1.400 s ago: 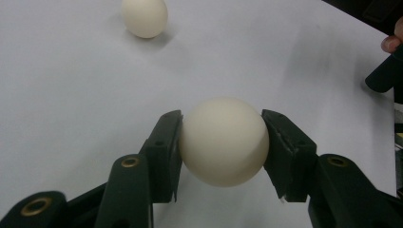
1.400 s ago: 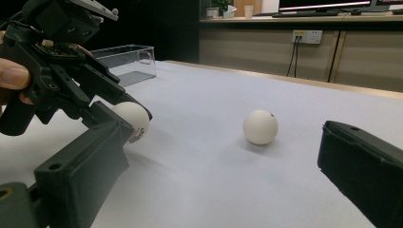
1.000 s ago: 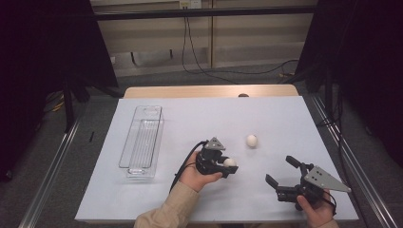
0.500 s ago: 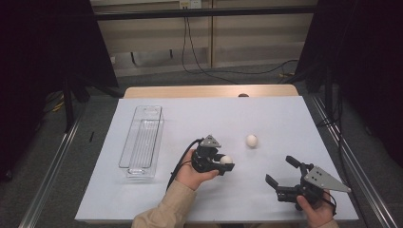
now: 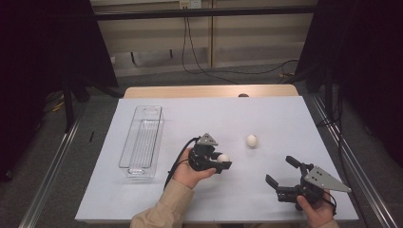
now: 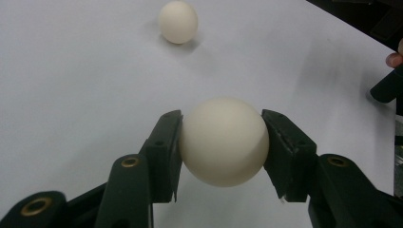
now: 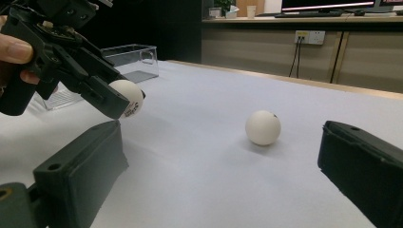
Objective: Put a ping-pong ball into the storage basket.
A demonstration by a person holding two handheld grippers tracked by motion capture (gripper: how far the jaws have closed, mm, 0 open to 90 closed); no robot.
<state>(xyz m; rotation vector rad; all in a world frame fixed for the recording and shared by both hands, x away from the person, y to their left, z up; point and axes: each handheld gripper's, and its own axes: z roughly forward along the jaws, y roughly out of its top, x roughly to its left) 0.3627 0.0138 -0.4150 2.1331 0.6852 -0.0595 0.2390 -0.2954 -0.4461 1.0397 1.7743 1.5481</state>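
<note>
My left gripper [image 5: 222, 161] is shut on a white ball [image 5: 223, 157], held a little above the white table [image 5: 285, 118] near its middle. In the left gripper view the held ball [image 6: 223, 140] sits pressed between both black jaws. A second white ball [image 5: 252, 140] lies loose on the table to the right and farther back, also seen as the far ball [image 6: 177, 21] and the lying ball [image 7: 263, 127]. My right gripper [image 5: 283, 172] rests low near the front right edge, jaws wide apart with nothing between them. From the right gripper view, the left gripper [image 7: 114, 102] holds its ball [image 7: 127, 97] at the left.
A clear plastic bin [image 5: 142, 141] stands lengthwise on the table's left side, and it looks empty. A wooden strip [image 5: 209, 90] runs along the table's far edge. Dark curtains and metal rails flank the table.
The left hand has drifted slightly toward the left and back with the ball still held. The right gripper and the loose ball have stayed where they were.
</note>
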